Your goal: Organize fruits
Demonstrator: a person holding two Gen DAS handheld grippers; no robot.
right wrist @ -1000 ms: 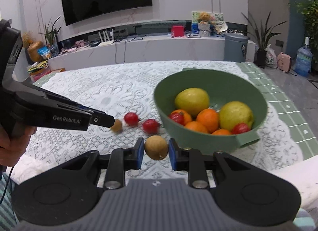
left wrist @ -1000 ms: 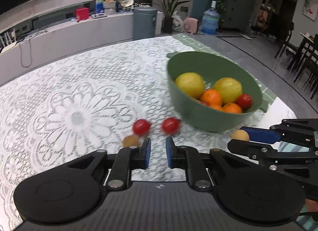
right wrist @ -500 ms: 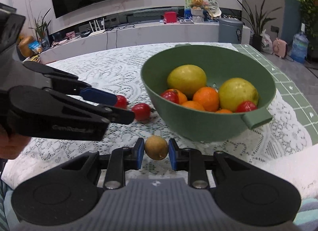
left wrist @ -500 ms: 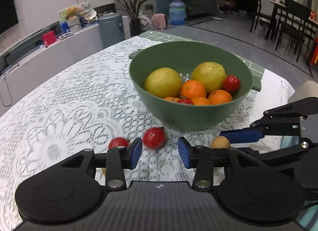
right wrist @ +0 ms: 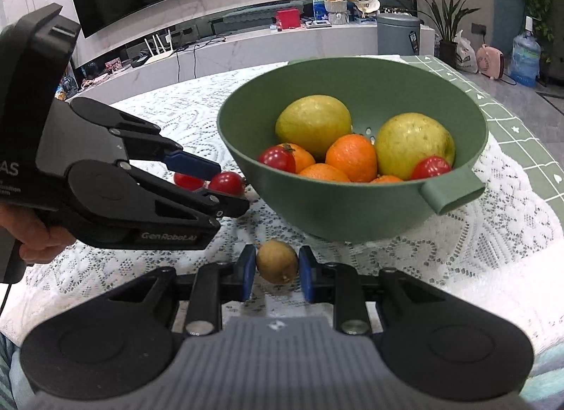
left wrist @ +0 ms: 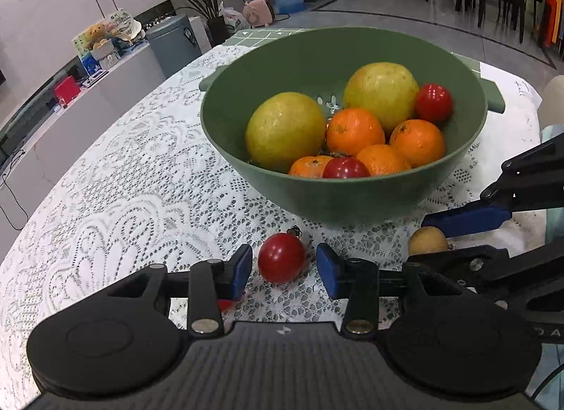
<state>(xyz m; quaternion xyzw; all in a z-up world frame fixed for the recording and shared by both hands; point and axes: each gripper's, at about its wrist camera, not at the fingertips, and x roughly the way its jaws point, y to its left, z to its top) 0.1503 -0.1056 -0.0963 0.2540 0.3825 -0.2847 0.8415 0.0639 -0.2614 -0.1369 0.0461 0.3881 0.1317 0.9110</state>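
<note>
A red cherry tomato (left wrist: 282,257) lies on the lace tablecloth just in front of the green bowl (left wrist: 352,198). My left gripper (left wrist: 284,270) straddles it with its jaws closing, and a gap still shows on each side. A second tomato (right wrist: 188,181) sits just left of it, and the left gripper (right wrist: 229,189) shows side-on there. My right gripper (right wrist: 276,270) is shut on a small brown round fruit (right wrist: 276,261), low over the cloth before the bowl (right wrist: 317,205). In the left wrist view that fruit (left wrist: 428,240) sits in the right gripper (left wrist: 419,242).
The bowl holds two yellow-green fruits, several oranges and two tomatoes. A green checked mat (right wrist: 521,128) lies past the bowl. A hand (right wrist: 35,237) grips the left tool's handle. The two grippers are close side by side. Lace cloth (left wrist: 123,198) stretches out to the left.
My left gripper opened, rolled and swung right toward the bowl, dropping around the nearer tomato. The right gripper sank toward the cloth, still holding the brown fruit.
</note>
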